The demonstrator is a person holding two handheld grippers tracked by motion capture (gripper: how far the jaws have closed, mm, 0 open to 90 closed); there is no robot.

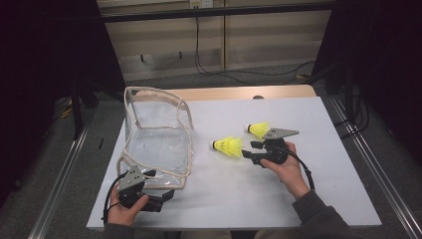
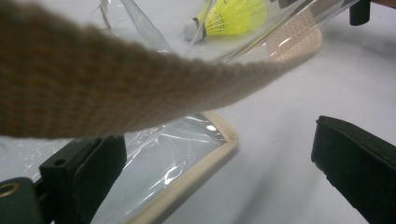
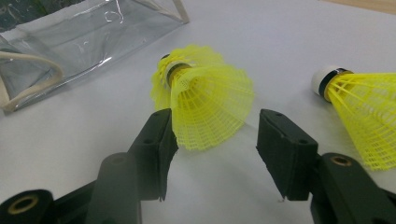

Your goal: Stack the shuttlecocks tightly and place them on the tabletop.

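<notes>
White table (image 1: 323, 199), grey floor (image 1: 50, 164), cables (image 1: 219, 69), dark surroundings.

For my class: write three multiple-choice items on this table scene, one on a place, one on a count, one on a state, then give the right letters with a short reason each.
1. Where does the clear bag stand on the table?
A. on its left part
B. at its right edge
C. under the right gripper

2. How many yellow shuttlecocks are there?
A. one
B. two
C. four

3. How are the right gripper's jaws?
A. clamped on the bag's strap
B. shut tight with nothing between
C. open, with a shuttlecock's skirt between them

Answers:
1 A, the bag stands left, by the left gripper.
2 B, the near shuttlecock and the far shuttlecock lie side by side.
3 C, the right gripper view shows a gap beside the skirt at the right jaw.
</notes>
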